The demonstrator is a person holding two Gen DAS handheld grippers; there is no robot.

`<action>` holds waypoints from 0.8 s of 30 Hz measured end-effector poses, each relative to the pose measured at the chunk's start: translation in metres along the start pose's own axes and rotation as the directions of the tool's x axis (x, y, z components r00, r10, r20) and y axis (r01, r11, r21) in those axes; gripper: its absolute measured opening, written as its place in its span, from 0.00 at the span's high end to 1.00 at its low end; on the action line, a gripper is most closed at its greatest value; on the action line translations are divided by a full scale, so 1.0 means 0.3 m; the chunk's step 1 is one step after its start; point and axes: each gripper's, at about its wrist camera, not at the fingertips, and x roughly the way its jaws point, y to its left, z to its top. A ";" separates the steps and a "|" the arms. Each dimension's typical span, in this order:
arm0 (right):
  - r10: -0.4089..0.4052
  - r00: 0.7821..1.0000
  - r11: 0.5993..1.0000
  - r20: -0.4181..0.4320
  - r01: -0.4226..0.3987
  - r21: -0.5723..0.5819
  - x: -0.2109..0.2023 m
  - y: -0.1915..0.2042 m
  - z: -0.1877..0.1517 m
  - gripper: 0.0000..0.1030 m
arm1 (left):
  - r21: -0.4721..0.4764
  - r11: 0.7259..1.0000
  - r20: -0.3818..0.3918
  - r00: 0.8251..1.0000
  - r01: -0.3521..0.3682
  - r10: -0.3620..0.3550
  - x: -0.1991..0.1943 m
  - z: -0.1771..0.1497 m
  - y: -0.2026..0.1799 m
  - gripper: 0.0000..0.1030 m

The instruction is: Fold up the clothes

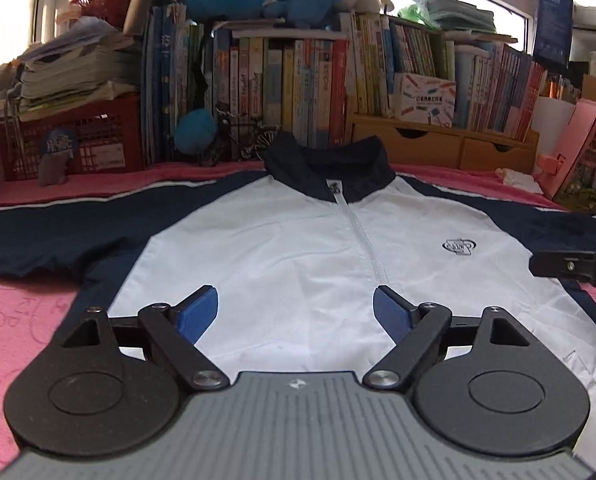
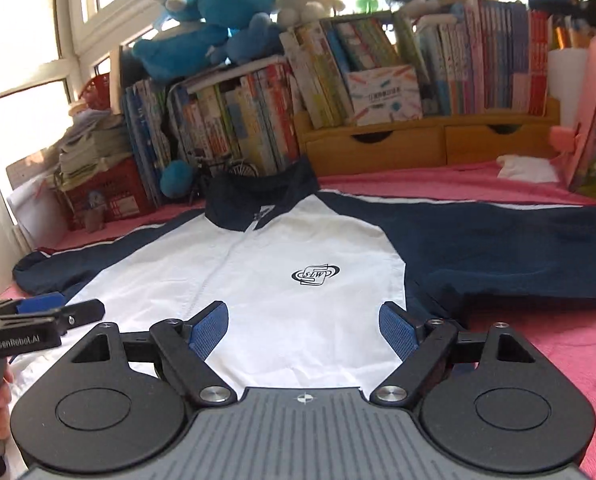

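Jacket (image 1: pixel 282 248) flat beyond gripper (image 1: pixel 296 312)

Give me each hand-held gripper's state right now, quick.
Left hand-held gripper: open, holding nothing, above the jacket.
Right hand-held gripper: open, holding nothing.

jacket (image 1: pixel 282 248): 1 | grippers: 2 | plush toys (image 2: pixel 206 32): 3 | red crates (image 1: pixel 74 140): 1 | drawers (image 2: pixel 374 148): 2

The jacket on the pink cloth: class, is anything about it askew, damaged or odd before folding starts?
Nothing stands out. The jacket lies flat, front up and zipped, on the pink cloth, collar toward the books, both navy sleeves spread sideways. Only light creases show. The left gripper and right gripper are open over its hem, holding nothing.
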 end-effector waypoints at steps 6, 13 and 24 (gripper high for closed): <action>-0.032 0.996 0.990 -0.083 0.043 0.132 0.093 -0.224 0.036 0.33 | 0.022 1.000 -0.118 0.993 -0.018 0.020 0.053 -0.037 -0.006 0.00; -0.341 0.935 0.860 0.098 0.269 0.434 -0.113 -0.541 0.067 0.16 | 0.021 0.999 -0.125 0.992 -0.029 0.031 0.057 -0.038 -0.007 0.00; -0.740 0.672 0.519 -0.028 0.596 0.613 -0.187 -1.069 0.106 0.06 | 0.022 0.999 -0.127 0.991 -0.030 0.033 0.058 -0.037 -0.008 0.00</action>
